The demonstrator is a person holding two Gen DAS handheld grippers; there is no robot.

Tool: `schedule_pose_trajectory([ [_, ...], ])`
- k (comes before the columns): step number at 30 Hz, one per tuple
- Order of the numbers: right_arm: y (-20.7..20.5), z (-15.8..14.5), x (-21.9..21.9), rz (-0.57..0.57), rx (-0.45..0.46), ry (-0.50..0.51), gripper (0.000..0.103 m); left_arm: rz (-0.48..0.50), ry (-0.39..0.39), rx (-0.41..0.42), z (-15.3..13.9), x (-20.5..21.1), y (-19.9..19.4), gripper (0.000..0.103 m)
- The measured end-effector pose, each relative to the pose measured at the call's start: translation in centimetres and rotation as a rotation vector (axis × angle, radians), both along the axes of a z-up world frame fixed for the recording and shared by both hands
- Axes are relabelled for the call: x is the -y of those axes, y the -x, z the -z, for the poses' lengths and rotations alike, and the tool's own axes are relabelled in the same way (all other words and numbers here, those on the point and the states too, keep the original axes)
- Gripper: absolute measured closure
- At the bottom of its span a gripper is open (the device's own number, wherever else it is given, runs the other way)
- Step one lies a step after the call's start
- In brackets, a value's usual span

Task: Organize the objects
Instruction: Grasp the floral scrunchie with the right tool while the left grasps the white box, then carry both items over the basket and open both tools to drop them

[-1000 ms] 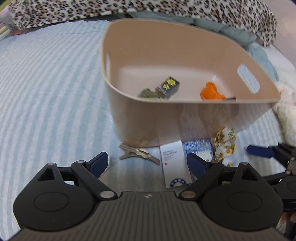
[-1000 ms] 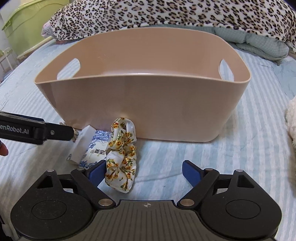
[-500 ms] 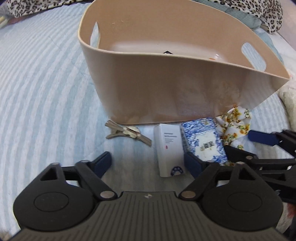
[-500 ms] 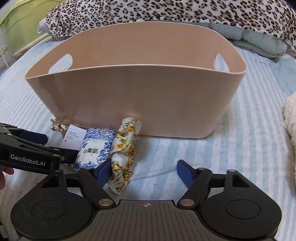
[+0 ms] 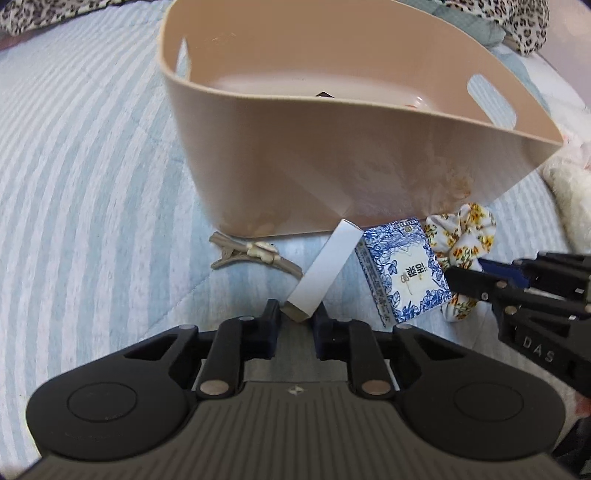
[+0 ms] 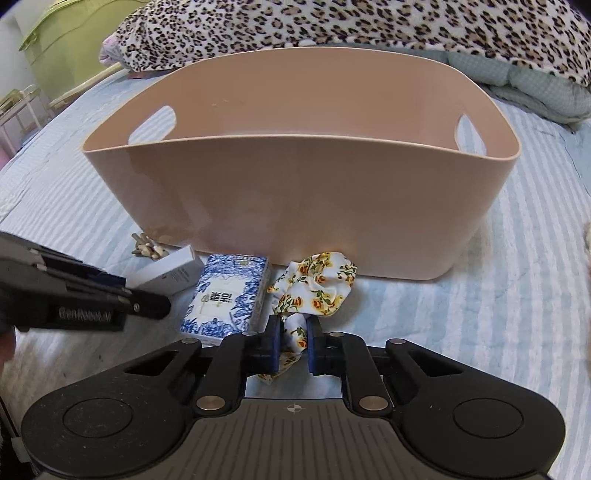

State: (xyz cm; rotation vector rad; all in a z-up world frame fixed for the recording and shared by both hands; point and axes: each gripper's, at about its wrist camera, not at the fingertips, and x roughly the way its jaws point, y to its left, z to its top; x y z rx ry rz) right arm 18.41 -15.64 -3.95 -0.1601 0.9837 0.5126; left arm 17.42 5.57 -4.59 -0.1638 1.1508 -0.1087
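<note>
Left gripper [image 5: 295, 319]: fingers narrow, pinched on the near end of a slim white box [image 5: 325, 269]. The box angles up and away toward the bin wall, its far end raised just short of the wall.

Right gripper [image 6: 294, 345]: fingers narrow, clamped on the near fold of a floral scrunchie [image 6: 314, 286]. The rest of the scrunchie bunches ahead of the fingers, touching the foot of the bin.

Between the two held things sits a blue-and-white patterned box [image 5: 402, 271], tilted on one edge in the left wrist view, lying flat-faced in the right wrist view [image 6: 227, 295]. It is just beside the white box on one side and the scrunchie on the other.

A beige hair clip [image 5: 255, 254] lies flat on the bed, just beside the white box on the side away from the patterned box, and near the base of the bin.

Beige plastic bin [image 6: 295, 199] stands upright on the striped bedspread [image 5: 85, 177], with oval handle cutouts at both ends. Inside, only a dark corner of something and a bit of orange show over the near rim; too little to name.

Far edge of the bed: a leopard-print blanket [image 6: 332, 22] heaped behind the bin. A green container [image 6: 62, 48] stands beyond the bed's far corner.
</note>
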Motion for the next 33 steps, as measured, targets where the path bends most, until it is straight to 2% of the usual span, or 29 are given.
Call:
schedule_pose_trajectory([
  [5,-0.1,0.2,0.2,0.005,-0.003,-0.031,0.093,0.042,0.002,0.029,0.1,-0.4,0.8,0.085],
  [11,0.2,-1.0,1.2,0.012,0.003,-0.051,0.094,0.080,0.027,0.031,-0.2,0.2,2.6,0.088],
  [15,0.4,-2.0,1.4,0.015,0.014,-0.061,0.094,0.100,0.011,0.045,-0.7,0.8,2.3,0.088],
  [22,1.0,-3.8,2.0,0.041,0.043,-0.084,0.094,0.096,-0.015,0.091,-2.2,0.5,3.4,0.089],
  [26,1.5,-4.8,2.3,0.047,0.057,-0.098,0.094,0.092,-0.025,0.131,-4.1,-1.1,5.6,0.089],
  [33,2.6,-7.4,2.3,0.044,0.114,-0.136,0.094,0.082,-0.024,0.203,-6.6,-1.1,6.8,0.089],
])
